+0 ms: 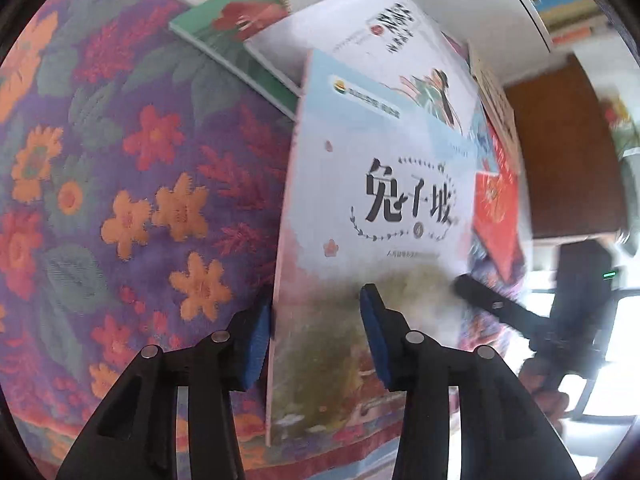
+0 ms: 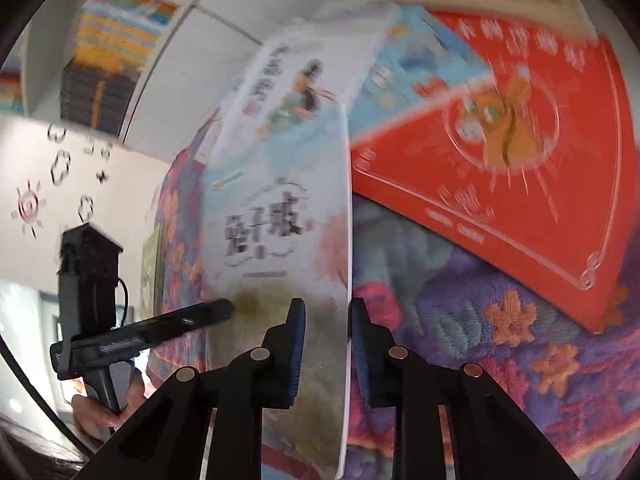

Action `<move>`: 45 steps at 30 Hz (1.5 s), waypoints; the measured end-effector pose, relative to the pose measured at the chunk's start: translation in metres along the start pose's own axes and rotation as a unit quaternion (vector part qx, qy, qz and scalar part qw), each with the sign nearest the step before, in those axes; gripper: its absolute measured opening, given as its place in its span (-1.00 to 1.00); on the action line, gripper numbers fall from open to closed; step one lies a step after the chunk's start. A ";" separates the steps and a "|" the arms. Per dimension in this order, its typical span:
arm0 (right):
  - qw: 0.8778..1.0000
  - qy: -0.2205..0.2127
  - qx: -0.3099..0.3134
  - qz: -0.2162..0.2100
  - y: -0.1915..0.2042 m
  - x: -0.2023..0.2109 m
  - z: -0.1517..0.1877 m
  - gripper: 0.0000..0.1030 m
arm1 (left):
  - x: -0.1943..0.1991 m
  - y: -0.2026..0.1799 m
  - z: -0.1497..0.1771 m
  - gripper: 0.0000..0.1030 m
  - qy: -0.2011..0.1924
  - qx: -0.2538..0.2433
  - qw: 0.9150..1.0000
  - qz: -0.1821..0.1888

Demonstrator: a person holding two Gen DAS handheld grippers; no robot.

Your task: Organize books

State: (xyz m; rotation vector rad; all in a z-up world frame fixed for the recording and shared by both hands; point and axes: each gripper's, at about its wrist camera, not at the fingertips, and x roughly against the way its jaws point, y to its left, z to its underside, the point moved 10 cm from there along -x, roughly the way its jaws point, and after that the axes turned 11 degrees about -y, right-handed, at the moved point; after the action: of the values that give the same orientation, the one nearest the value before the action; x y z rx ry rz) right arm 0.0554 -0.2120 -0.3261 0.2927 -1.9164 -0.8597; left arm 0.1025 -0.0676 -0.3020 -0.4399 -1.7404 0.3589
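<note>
Job just starting. Pale book (image 1: 400, 200) lifted on edge above flowery cloth (image 1: 120, 200). Left gripper (image 1: 316, 340) fingers straddle its left edge; right gripper (image 2: 326, 350) fingers straddle right edge. Cannot tell if pinching. Green book (image 1: 228, 36), white book (image 1: 360, 28), red book (image 2: 520, 152) lie scattered, unsorted.

The right edge of a pale-blue book (image 2: 280, 208) is straddled by the right hand-held gripper (image 2: 326, 312). A red book (image 2: 520, 184) is seen beside it on the floral cloth (image 2: 500, 360).
</note>
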 end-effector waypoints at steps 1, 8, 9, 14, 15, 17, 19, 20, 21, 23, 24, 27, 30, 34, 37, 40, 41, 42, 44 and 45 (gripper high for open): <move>1.000 0.002 -0.016 -0.015 -0.004 -0.003 -0.001 -0.61 | -0.001 0.001 -0.002 -0.24 -0.003 0.008 1.000 0.009; 0.990 0.012 -0.108 -0.087 -0.022 -0.006 -0.008 -0.69 | -0.009 -0.003 -0.008 -0.25 -0.008 0.007 1.000 0.008; 0.990 0.013 -0.110 -0.091 -0.023 -0.006 -0.008 -0.69 | -0.010 -0.003 -0.008 -0.25 -0.007 0.012 1.000 0.013; 0.991 0.008 -0.088 -0.099 -0.023 -0.002 -0.005 -0.68 | -0.004 0.004 -0.011 -0.25 -0.003 0.030 0.999 0.032; 0.991 0.007 -0.085 -0.098 -0.021 -0.003 -0.004 -0.68 | -0.004 0.003 -0.011 -0.25 -0.002 0.031 0.999 0.034; 0.993 0.004 -0.079 -0.091 -0.017 -0.003 -0.002 -0.68 | 0.000 0.009 -0.011 -0.25 0.002 0.036 0.999 0.037; 0.995 -0.005 -0.064 -0.073 -0.006 -0.003 -0.002 -0.69 | 0.001 0.011 -0.011 -0.24 0.012 0.053 0.997 0.047; 0.996 -0.007 -0.054 -0.068 -0.002 0.000 -0.001 -0.71 | 0.002 0.013 -0.012 -0.24 0.018 0.061 0.997 0.053; 0.997 -0.013 -0.045 -0.067 0.007 0.004 -0.003 -0.77 | 0.004 0.014 -0.013 -0.24 0.022 0.069 0.996 0.058; 0.995 -0.019 -0.048 -0.086 0.020 0.012 -0.004 -0.84 | 0.009 0.018 -0.014 -0.24 0.024 0.069 0.996 0.057; 0.995 -0.018 -0.044 -0.092 0.029 0.014 -0.005 -0.84 | 0.012 0.018 -0.013 -0.24 0.022 0.058 0.997 0.049; 0.998 -0.013 -0.001 -0.066 0.046 0.016 -0.001 -0.84 | 0.023 0.012 -0.011 -0.24 0.020 0.020 0.999 0.028; 0.998 -0.015 0.019 -0.062 0.062 0.018 0.000 -0.84 | 0.026 0.002 -0.007 -0.24 0.017 -0.005 1.000 0.009; 0.997 -0.024 0.026 -0.063 0.079 0.020 -0.004 -0.84 | 0.036 0.012 -0.011 -0.24 0.019 -0.001 1.000 0.014; 0.997 -0.028 0.035 -0.065 0.094 0.019 -0.003 -0.84 | 0.047 0.019 -0.014 -0.24 0.012 -0.012 1.000 0.008; 0.997 -0.025 0.043 -0.065 0.106 0.013 -0.001 -0.84 | 0.060 0.026 -0.018 -0.24 0.005 -0.018 1.000 0.009; 0.997 -0.025 0.046 -0.063 0.105 0.012 -0.001 -0.84 | 0.063 0.029 -0.019 -0.24 0.002 -0.018 1.000 0.010; 0.996 -0.024 0.050 -0.064 0.109 0.011 0.000 -0.84 | 0.067 0.032 -0.022 -0.24 -0.002 -0.017 1.000 0.009; 0.996 -0.023 0.055 -0.065 0.116 0.007 0.002 -0.84 | 0.072 0.040 -0.024 -0.24 -0.004 -0.016 1.000 0.009; 0.996 -0.023 0.056 -0.066 0.121 0.004 0.003 -0.84 | 0.075 0.044 -0.025 -0.24 -0.005 -0.017 1.000 0.008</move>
State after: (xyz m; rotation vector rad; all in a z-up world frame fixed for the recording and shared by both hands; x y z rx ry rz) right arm 0.0699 -0.1253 -0.2423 0.4756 -2.0095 -0.8528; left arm 0.1173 0.0070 -0.2525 -0.4764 -1.7565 0.3444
